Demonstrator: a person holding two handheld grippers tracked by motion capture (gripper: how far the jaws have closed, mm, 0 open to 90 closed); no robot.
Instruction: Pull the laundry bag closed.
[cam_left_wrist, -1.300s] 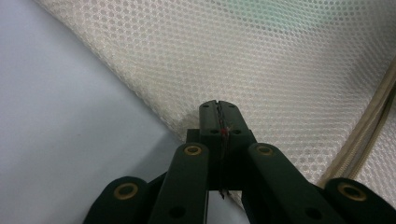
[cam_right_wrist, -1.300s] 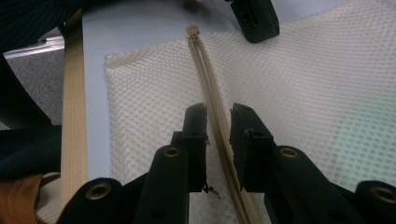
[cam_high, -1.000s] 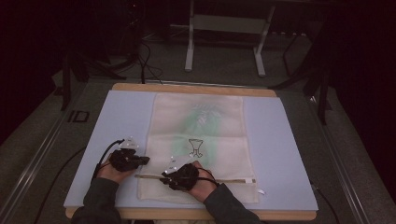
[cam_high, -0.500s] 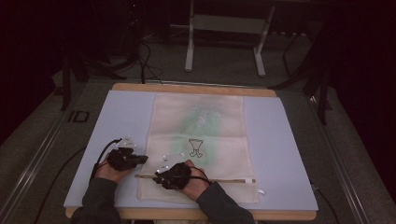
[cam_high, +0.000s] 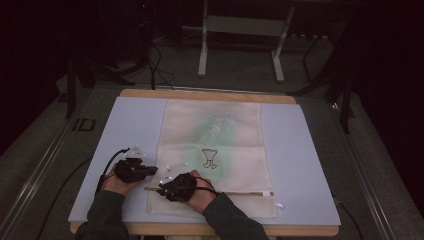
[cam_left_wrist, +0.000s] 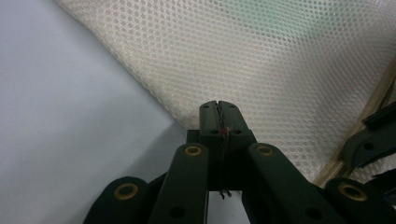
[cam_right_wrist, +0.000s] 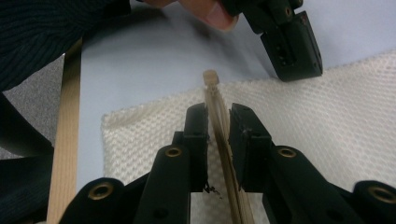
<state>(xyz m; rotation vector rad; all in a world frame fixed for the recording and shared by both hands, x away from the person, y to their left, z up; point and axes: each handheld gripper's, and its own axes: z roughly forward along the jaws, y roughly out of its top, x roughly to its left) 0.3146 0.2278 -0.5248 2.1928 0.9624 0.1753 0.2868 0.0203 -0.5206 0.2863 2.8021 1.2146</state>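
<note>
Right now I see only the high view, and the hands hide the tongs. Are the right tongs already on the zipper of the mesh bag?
Observer: The right tongs have the zipper strip between their jaws, which have just been closing. I cannot tell whether the pads press on it yet.
Operator: And the left tongs, are they open?
Observer: No, they are shut, with the tips at the side edge of the mesh bag. Whether they pinch the mesh, I cannot tell.
</note>
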